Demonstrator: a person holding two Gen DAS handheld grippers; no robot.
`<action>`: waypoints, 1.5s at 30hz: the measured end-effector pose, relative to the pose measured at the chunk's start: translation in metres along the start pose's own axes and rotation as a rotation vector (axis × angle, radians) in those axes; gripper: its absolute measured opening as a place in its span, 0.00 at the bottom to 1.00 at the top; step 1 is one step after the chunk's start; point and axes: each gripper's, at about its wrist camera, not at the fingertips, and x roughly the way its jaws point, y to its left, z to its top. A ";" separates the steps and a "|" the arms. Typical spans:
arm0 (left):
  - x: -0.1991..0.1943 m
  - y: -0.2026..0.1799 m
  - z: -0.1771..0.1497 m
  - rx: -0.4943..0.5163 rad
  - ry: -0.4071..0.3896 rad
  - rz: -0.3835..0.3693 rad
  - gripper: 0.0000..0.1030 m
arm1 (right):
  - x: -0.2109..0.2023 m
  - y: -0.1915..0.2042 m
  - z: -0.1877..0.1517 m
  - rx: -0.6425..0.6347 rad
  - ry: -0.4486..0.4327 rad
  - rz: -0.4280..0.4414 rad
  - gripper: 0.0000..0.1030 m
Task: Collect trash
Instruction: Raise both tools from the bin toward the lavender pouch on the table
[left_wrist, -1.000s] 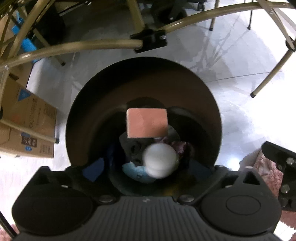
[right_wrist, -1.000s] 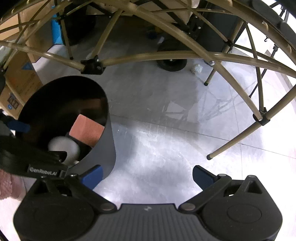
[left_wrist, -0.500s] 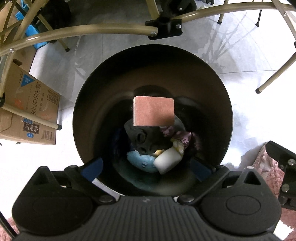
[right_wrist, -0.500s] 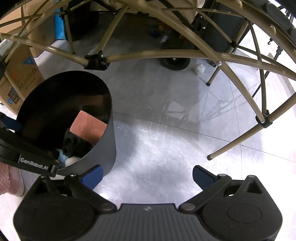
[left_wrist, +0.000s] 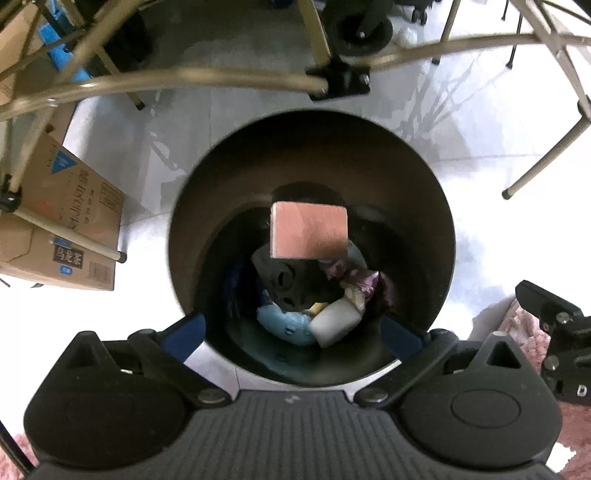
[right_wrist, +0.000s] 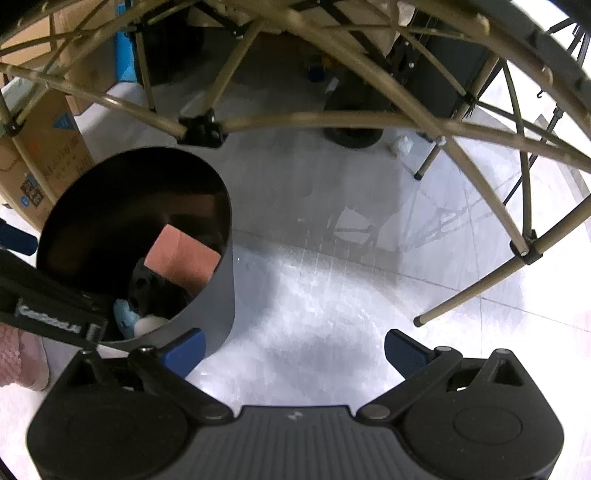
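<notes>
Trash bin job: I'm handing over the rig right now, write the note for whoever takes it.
Left gripper: open, empty, above the black bin.
Right gripper: open, empty, over bare floor beside the bin.
In the bin: white cup, pink block, blue wrapper, a dark item.
Left: a crumpled white scrap lies on the floor near the black wheel; possibly trash.

Bin mouth (left_wrist: 314, 122) seemingly unobstructed.
</notes>
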 end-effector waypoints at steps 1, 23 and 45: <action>-0.007 0.003 -0.002 -0.006 -0.019 -0.002 1.00 | -0.004 0.001 0.001 -0.001 -0.012 0.000 1.00; -0.185 0.084 -0.031 -0.158 -0.468 -0.012 1.00 | -0.166 -0.004 0.022 -0.026 -0.456 0.146 1.00; -0.243 0.121 0.027 -0.360 -0.729 -0.060 1.00 | -0.198 0.012 0.115 0.015 -0.688 0.170 1.00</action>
